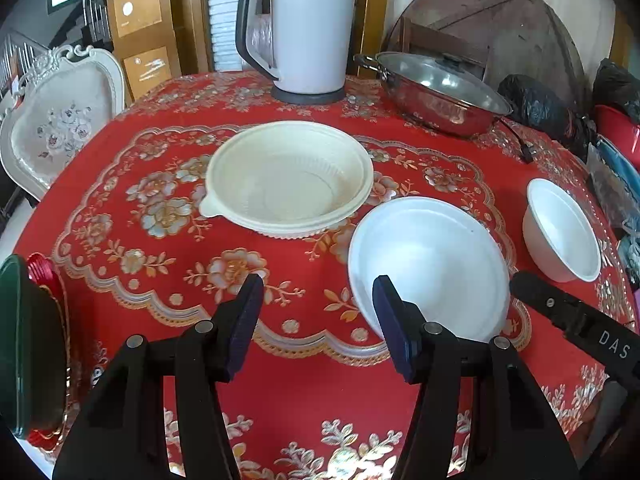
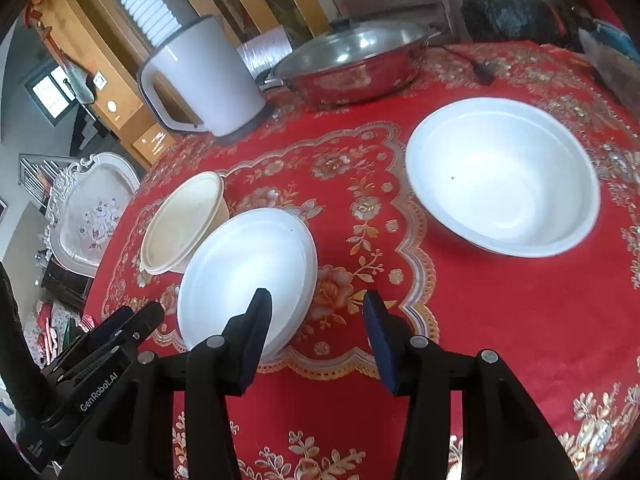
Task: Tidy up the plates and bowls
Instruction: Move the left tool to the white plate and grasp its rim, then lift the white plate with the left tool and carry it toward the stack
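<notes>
Three dishes sit on the red flowered tablecloth (image 1: 168, 272). A cream ribbed bowl (image 1: 288, 178) is in the middle, a white plate (image 1: 430, 264) lies nearer and to its right, and a white bowl (image 1: 560, 232) stands at the far right. My left gripper (image 1: 318, 284) hovers open above the cloth; its right finger overlaps the plate's near-left rim in the picture. In the right wrist view my right gripper (image 2: 316, 298) is open and empty, its left finger over the near edge of the white plate (image 2: 248, 268). The white bowl (image 2: 504, 176) lies ahead to the right, the cream bowl (image 2: 184, 222) behind the plate.
A white electric kettle (image 1: 300, 28) and a lidded steel pot (image 1: 440, 92) stand at the back of the table, with a black cord plug (image 1: 524, 152) beside the pot. Dark green and red items (image 1: 28, 340) sit at the left edge. An ornate white chair (image 1: 60, 120) stands beyond.
</notes>
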Demonstrator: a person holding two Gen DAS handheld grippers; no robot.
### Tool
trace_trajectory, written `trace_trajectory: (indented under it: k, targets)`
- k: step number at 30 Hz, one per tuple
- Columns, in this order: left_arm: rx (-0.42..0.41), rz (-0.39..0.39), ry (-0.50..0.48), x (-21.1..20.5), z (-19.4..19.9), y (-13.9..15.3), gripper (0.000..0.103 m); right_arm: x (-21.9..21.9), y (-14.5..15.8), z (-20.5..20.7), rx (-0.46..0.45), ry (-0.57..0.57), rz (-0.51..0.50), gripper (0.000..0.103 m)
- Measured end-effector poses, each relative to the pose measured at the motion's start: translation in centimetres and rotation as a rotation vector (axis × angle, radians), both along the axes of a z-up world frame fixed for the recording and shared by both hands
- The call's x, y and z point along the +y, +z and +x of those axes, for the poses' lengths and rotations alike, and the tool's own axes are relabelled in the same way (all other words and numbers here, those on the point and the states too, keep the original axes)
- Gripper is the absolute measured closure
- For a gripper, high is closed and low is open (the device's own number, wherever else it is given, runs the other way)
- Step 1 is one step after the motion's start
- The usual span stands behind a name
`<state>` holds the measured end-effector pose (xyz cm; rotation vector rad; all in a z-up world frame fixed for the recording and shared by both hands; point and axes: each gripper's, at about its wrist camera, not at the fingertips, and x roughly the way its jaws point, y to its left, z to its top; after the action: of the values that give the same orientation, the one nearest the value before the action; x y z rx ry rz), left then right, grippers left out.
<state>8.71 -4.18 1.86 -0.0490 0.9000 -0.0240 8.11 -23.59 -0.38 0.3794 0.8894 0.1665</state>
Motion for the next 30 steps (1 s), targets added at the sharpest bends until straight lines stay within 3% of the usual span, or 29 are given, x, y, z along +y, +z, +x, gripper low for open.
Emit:
trace_trajectory:
  k: [14,18,20,22,24,30]
  targets:
    - [0.097,0.01,-0.004,-1.6,2.9,-2.5,0.046,0.0,-1.8,2.8,0.064,0.042,0.038,0.055]
    - [0.12,0.019,-0.013,-1.9,3.3,-3.1,0.046,0.6,-1.9,3.3,0.064,0.065,0.008,0.056]
    - [0.131,0.022,-0.015,-2.0,3.4,-3.4,0.046,0.8,-2.0,3.4,0.058,0.078,-0.008,0.064]
    - [0.137,0.019,-0.016,-2.0,3.6,-3.6,0.046,0.9,-2.1,3.5,0.053,0.085,-0.018,0.082]
    - [0.135,0.016,-0.029,-2.1,3.6,-3.7,0.046,1.2,-2.1,3.4,0.043,0.095,-0.038,0.091]
    - [0.141,0.025,-0.055,-2.7,3.4,-3.6,0.065,1.4,-2.2,3.0,0.022,0.111,-0.045,0.094]
